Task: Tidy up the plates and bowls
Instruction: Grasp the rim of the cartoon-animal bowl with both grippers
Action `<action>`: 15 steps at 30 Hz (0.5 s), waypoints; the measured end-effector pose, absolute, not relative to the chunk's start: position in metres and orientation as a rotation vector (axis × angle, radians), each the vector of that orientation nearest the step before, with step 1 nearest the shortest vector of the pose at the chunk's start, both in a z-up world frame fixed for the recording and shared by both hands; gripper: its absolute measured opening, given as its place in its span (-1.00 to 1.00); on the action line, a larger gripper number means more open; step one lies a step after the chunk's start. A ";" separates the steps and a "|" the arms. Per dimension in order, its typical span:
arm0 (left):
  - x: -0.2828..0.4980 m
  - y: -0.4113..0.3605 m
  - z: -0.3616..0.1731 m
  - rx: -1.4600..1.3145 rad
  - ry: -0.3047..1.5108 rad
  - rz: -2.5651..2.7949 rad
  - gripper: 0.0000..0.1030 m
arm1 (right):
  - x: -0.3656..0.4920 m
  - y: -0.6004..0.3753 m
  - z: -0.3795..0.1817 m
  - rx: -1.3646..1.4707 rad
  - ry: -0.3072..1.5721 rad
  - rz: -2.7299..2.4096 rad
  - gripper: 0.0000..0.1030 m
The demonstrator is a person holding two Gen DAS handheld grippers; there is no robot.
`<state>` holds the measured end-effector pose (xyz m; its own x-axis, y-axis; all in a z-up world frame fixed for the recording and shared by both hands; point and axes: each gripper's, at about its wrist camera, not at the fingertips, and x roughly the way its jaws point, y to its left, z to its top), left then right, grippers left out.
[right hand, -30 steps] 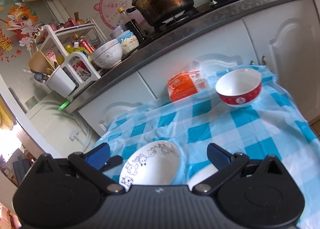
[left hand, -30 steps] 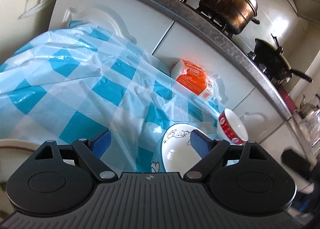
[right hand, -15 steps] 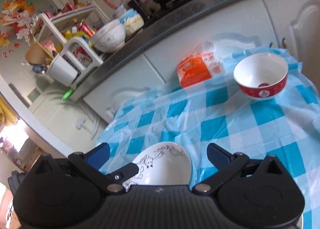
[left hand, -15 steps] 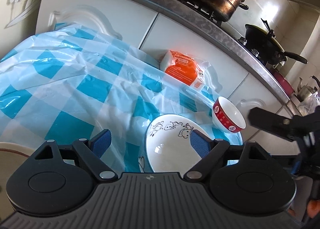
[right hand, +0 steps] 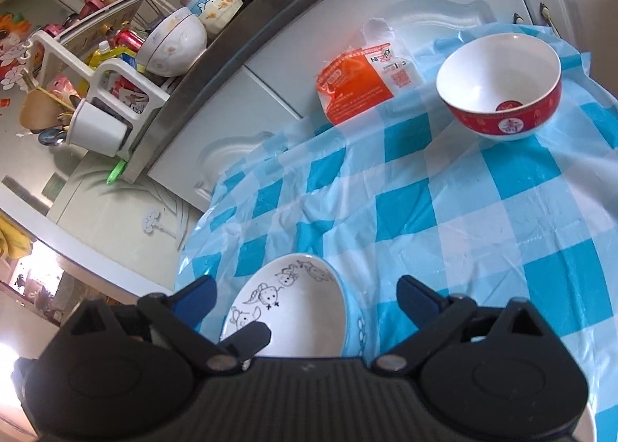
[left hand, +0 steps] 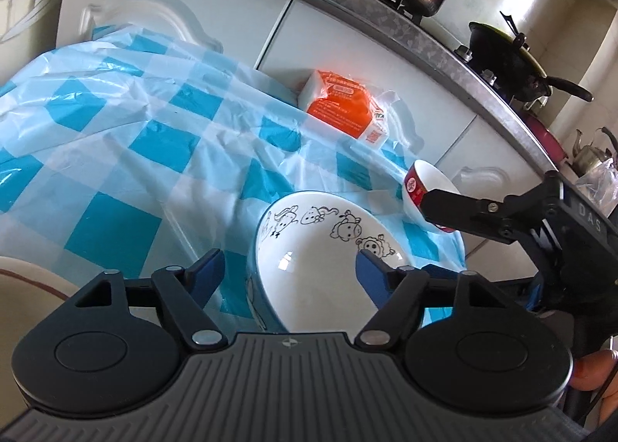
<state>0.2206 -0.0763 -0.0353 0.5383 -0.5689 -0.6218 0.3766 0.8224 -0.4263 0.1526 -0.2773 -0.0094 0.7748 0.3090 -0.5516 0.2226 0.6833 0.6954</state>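
Our left hand-held gripper [left hand: 286,273] has its jaws closing, with the cartoon-printed bowl [left hand: 324,268] between them; its near rim sits just ahead of the blue pads, and we cannot tell whether either pad touches yet. Our right hand-held gripper [right hand: 305,293] is closing as well, the same bowl [right hand: 297,307] lying between its fingers, nearer the left one, no pad clearly pressing on it.

Seen from our left gripper, one black finger of the right gripper reaches in from the right across the red-banded bowl [left hand: 421,187], which stands well ahead and to the right, close to the worktop's right edge. From the right gripper it [right hand: 502,90] sits far ahead to the right, beside the orange packet [right hand: 359,83] against the cabinet doors.

The blue-checked plastic cloth [right hand: 483,218] between us and those items lies bare and wrinkled. A pale plate rim [left hand: 27,287] shows at our left gripper's near left.
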 end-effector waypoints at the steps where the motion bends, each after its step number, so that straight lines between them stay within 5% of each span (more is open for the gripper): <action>1: 0.221 -0.077 -0.036 -0.251 0.830 -0.566 0.57 | 0.154 -0.278 -0.010 0.837 0.708 0.058 0.75; 3: 0.222 -0.077 -0.038 -0.241 0.841 -0.560 0.40 | 0.156 -0.276 -0.009 0.827 0.718 0.073 0.51; 8: 0.224 -0.079 -0.043 -0.220 0.873 -0.555 -0.14 | 0.164 -0.272 -0.008 0.749 0.767 0.073 0.35; 15: 0.224 -0.081 -0.044 -0.188 0.864 -0.538 -0.32 | 0.171 -0.268 -0.017 0.753 0.833 0.106 0.29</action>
